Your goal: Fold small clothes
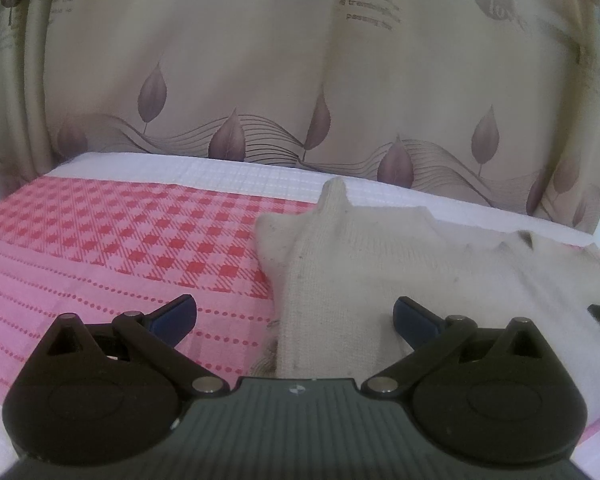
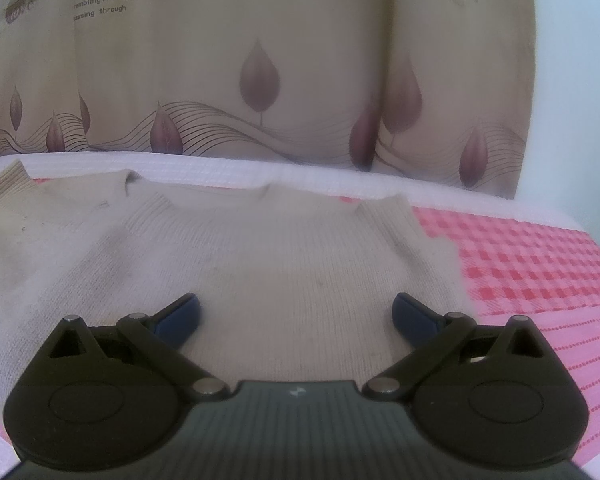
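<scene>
Leaf-print curtain (image 2: 260, 40) behind. Red-and-pink checked cloth (image 1: 120, 240) covers the tabletop. Cream knitted sweater (image 2: 260, 260) lies flat on it — one sleeve (image 1: 332, 208) points toward the curtain. Left tongs (image 1: 295, 318) and right tongs (image 2: 296, 316) both spread wide, gripping nothing, low over the knit.

Likely a home bedroom: checked bedspread (image 1: 120, 240) below a leaf-printed curtain (image 1: 260, 80).
</scene>
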The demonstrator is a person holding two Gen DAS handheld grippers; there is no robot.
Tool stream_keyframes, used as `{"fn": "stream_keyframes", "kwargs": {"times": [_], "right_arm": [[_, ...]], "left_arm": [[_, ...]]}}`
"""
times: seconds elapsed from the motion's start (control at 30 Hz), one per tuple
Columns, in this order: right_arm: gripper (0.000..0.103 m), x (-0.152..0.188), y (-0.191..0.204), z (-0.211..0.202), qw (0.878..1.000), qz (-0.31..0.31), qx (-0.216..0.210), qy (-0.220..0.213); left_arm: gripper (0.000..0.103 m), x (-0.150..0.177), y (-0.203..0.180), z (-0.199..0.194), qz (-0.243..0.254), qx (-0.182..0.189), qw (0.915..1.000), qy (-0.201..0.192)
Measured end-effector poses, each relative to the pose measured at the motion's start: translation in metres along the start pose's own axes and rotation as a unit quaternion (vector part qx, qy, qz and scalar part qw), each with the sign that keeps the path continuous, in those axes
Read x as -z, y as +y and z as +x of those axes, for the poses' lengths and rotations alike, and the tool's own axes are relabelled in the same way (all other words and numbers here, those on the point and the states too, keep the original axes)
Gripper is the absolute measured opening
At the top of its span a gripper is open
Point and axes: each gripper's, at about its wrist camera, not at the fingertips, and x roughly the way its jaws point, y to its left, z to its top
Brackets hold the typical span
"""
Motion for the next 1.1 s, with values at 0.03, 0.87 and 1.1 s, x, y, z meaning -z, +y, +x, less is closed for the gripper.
{"fn": "stream_keyframes", "kwargs": {"times": [0.03, 0.87, 1.1], "right_arm": [[0.103, 0.0000, 0.0005, -0.0003, 1.000, -0.001, 0.001, -0.001], [0.103, 0.0000, 0.0014, -0.0012, 1.000, -0.003, 0.003, -0.003], [0.103, -0.0008, 0.0009, -0.0005, 1.000, 0.000, 0.001, -0.001]], "left_arm": [[0.103, 0.0001, 0.0000, 0.0000, 0.001, 0.000, 1.0000, 0.000], [0.103, 0.0019, -0.0054, -0.0004, 0.020, -0.004, 0.9998, -0.002], [0.103, 0.0023, -0.0065, -0.0007, 0.020, -0.006, 0.9998, -0.003]]}}
